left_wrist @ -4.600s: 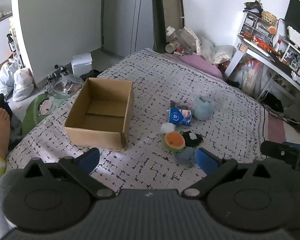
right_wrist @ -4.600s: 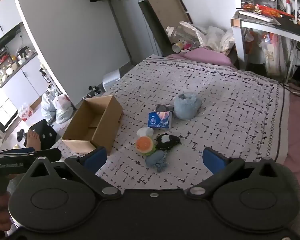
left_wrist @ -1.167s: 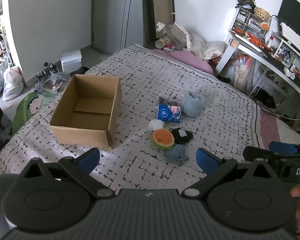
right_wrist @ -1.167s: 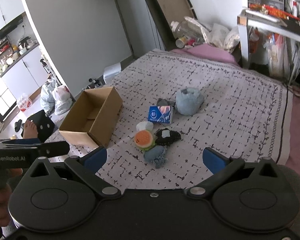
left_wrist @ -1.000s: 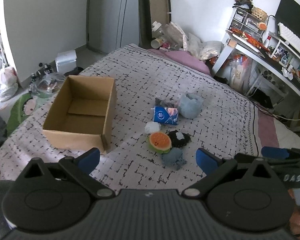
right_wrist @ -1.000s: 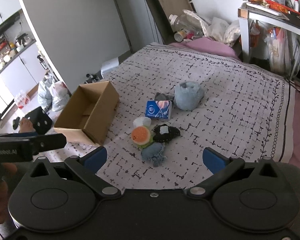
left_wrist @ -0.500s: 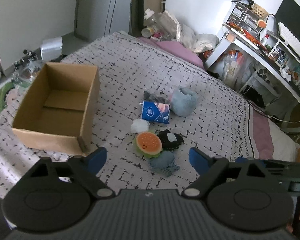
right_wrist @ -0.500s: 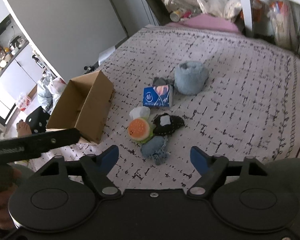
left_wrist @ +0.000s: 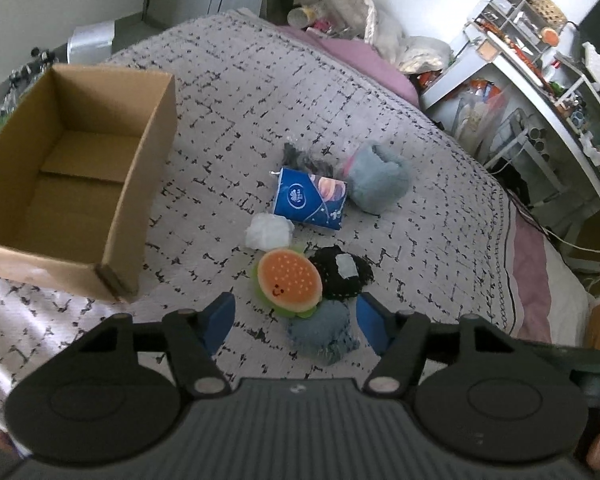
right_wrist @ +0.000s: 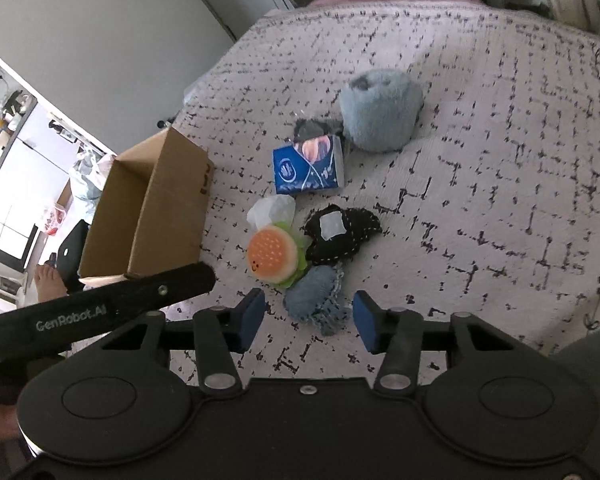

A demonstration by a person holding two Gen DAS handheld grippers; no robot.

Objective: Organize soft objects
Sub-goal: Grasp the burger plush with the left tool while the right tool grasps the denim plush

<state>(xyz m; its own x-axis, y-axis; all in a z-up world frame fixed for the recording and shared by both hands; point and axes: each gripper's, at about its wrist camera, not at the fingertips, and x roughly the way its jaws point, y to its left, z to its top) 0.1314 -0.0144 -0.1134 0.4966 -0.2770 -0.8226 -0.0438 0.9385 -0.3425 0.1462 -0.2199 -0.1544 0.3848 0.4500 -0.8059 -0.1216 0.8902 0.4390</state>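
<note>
Soft things lie in a cluster on the patterned bedspread: a burger plush (left_wrist: 288,278) (right_wrist: 273,254), a black stitched pouch (left_wrist: 342,270) (right_wrist: 340,232), a denim piece (left_wrist: 324,330) (right_wrist: 316,300), a white wad (left_wrist: 269,232) (right_wrist: 271,210), a blue tissue pack (left_wrist: 310,202) (right_wrist: 308,170) and a fluffy grey-blue plush (left_wrist: 378,176) (right_wrist: 380,114). An empty cardboard box (left_wrist: 148,168) (right_wrist: 172,208) stands to their left. My left gripper (left_wrist: 296,322) hovers above the burger and denim, jaws closing, nothing pressed. My right gripper (right_wrist: 310,320) frames the denim from above, jaws closing, pads clear of it.
The bed's pink edge (left_wrist: 534,276) runs along the right. A cluttered white desk and shelves (left_wrist: 540,60) stand beyond it. Bottles and bags (left_wrist: 340,4) crowd the bed's far end. The left gripper's arm (right_wrist: 100,308) crosses the right view's lower left, near a bare foot (right_wrist: 48,280).
Both grippers have come down and forward toward the cluster, which now looks larger. Both pairs of jaws have narrowed from wide open. The objects have not moved.
</note>
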